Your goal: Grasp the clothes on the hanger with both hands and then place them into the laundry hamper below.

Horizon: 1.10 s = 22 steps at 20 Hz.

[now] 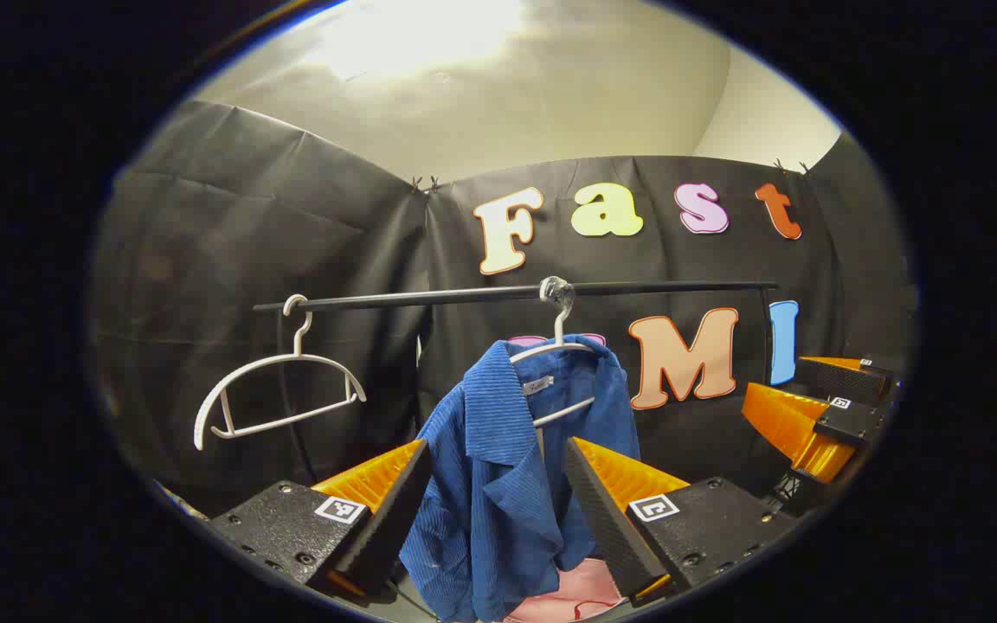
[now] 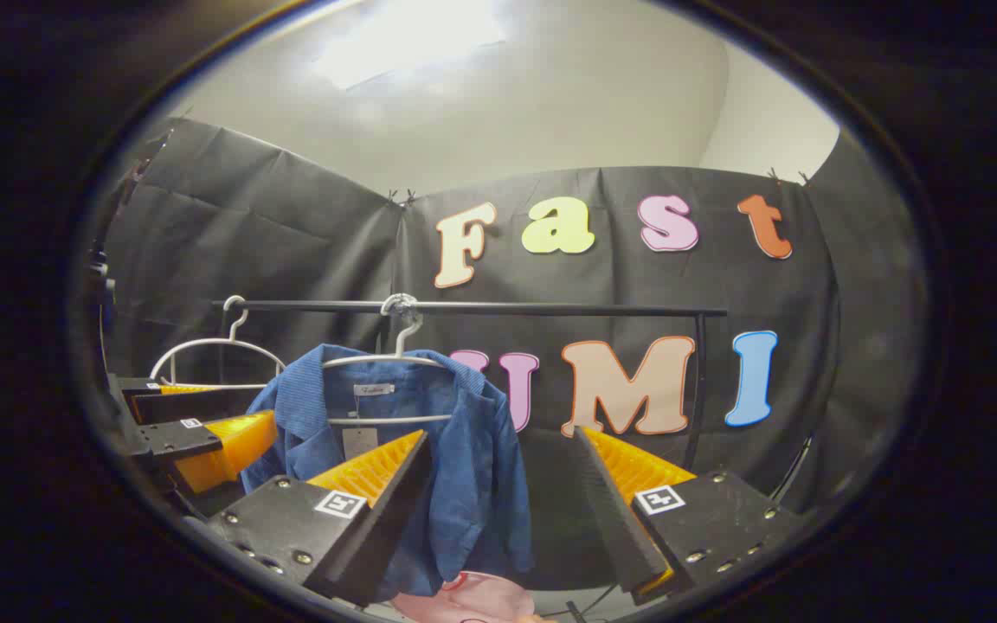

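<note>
Approach is the step in hand, as we judge it: neither tool has taken hold of the blue ribbed cotton shirt (image 1: 507, 467), which hangs from a white plastic hanger (image 1: 555, 350) on the thin black metal rail (image 1: 429, 297) in front of the booth's black cloth wall. Our left gripper (image 1: 498, 484) is released, its fingers spread to either side of the shirt's front with the cloth between them but not pinched. Our right gripper (image 2: 498, 472) is likewise released; its spread fingers frame the shirt's edge and the gap beside it.

Next, we think, both tools should move in until fabric sits between the fingers, close on it, then slide the shirt off the hanger and lower it.

From the left gripper view we see the right tool off to the side, and a second, bare white hanger (image 1: 278, 394) well apart along the rail. The right gripper view gives the shirt's collar label and hang tag face-on. Something pink (image 1: 563, 597) lies low beneath the shirt; whether it belongs to the hamper we cannot tell.
</note>
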Available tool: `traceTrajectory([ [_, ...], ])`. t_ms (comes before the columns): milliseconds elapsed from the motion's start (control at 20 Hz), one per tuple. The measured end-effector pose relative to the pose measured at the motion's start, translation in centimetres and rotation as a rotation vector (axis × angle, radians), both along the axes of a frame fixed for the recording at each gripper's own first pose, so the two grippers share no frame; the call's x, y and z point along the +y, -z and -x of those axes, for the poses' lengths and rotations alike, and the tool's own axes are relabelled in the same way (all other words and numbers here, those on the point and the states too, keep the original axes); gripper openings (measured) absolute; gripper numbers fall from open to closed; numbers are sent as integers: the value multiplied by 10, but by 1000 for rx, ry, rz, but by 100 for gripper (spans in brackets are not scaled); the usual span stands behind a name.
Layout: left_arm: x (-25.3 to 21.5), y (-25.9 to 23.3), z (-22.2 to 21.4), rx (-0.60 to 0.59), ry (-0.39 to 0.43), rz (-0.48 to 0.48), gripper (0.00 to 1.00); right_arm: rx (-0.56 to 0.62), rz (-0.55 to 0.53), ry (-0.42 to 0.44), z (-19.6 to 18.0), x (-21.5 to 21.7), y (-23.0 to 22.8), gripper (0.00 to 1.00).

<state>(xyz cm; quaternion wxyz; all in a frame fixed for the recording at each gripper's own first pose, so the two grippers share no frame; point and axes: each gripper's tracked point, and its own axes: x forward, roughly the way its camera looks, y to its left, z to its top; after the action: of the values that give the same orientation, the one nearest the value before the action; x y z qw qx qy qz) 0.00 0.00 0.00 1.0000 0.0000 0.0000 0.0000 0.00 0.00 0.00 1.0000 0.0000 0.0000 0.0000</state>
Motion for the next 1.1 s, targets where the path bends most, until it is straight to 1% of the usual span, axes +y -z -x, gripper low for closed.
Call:
traceTrajectory([
  [200,4,2,-2,3,-3,1,94,4,-10,3,-3,2,-1,97],
  [800,10,14,-8,33,-17,2,94,19,5,-4,-6,10,4,96],
  [1000,7,18,-12,41,-5,5,94,21,20,9,-7,6,6,97],
  [1050,5,18,-14,42,-1,5,94,22,24,11,-7,4,6,96],
  [1100,2,19,-17,44,4,5,94,23,27,12,-7,4,6,97],
])
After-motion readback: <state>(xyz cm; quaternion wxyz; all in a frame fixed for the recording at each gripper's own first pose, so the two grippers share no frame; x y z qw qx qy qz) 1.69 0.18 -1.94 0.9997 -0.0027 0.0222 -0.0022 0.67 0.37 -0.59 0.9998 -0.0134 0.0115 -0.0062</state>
